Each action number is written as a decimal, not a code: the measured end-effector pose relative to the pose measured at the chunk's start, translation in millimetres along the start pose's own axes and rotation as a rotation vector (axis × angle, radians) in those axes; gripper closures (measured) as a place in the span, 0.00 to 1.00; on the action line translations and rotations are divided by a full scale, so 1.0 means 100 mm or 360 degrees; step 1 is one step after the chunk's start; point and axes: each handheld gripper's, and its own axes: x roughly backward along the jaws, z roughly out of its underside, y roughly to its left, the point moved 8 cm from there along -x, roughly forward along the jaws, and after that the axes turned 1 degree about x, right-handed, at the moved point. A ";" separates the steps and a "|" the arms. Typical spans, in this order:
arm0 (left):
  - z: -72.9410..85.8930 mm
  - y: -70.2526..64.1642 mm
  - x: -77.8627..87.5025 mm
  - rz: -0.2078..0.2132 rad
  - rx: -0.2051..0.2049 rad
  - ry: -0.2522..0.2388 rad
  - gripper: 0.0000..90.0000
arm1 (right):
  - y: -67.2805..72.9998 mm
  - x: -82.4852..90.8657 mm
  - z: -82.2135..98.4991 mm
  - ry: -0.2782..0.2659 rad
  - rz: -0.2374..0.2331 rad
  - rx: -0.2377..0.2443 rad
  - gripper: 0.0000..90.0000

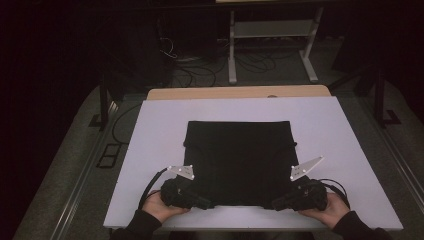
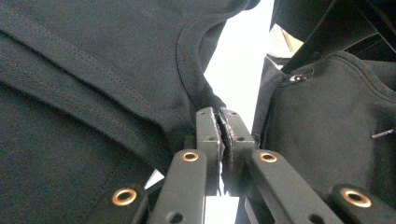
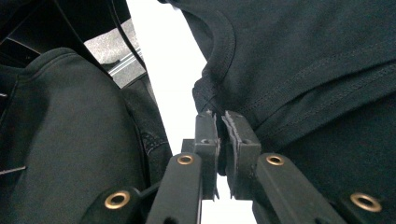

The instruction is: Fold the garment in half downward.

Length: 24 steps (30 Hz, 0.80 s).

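A black garment (image 1: 239, 162), folded into a rough square, lies flat near the middle of the white table (image 1: 150, 145), its near edge close to the table's near edge. The person's two hands come in from the bottom of the high view, one at each near corner of the cloth.

The left gripper (image 1: 202, 202) sits at the near left corner of the garment, held in the left hand (image 1: 159, 206). In the left gripper view its jaws stand pressed together with a seamed fold of the black garment (image 2: 93, 93) pinched between the pads, so it is clenched on the cloth.

The right gripper (image 1: 278, 204) sits at the near right corner, held in the right hand (image 1: 327, 210). In the right gripper view its jaws are likewise closed tight on a hemmed corner of the garment (image 3: 303, 70), with the white table (image 3: 173, 70) bright behind.

Both grippers rest low at the table surface, well apart from each other, with the cloth's near edge stretched between them. Beyond the far edge of the table a metal stand (image 1: 272, 30) and cables (image 1: 200, 75) lie on the dark floor
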 end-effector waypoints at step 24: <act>-0.04 -0.05 0.10 -0.0041 -0.0073 -0.0100 0.56 | 0.06 0.11 -0.04 -0.0085 0.0072 0.0040 0.57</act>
